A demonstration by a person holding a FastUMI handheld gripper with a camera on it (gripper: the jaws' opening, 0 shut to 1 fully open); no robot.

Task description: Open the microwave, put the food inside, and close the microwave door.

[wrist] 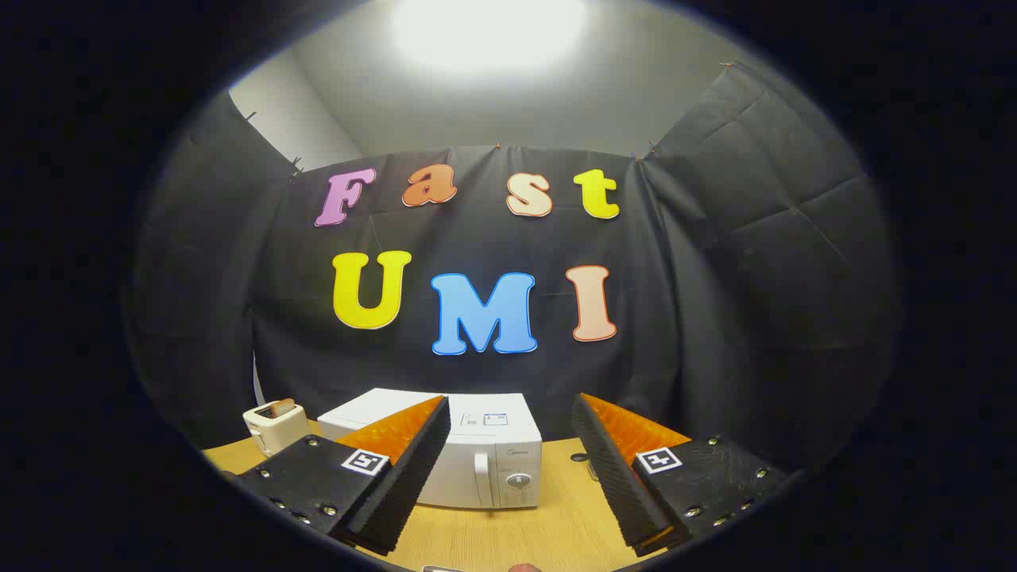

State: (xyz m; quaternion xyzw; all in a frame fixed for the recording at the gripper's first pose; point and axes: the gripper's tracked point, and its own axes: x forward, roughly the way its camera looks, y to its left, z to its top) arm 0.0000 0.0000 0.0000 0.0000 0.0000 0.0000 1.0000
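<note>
The tongs (508, 469) are open and empty, so they should approach the closed microwave (477, 461) at the tabletop's (508, 536) far edge and hook its door handle (481, 479) squarely.

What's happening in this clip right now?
A person is holding the tool up over a wooden table, its fingers open with nothing between them. Just ahead of the fingers sits a white microwave with its door shut, so the opening step has not started. A toaster with something in its slot stands beside the microwave. I can't make out the food to go inside from this view.
</note>
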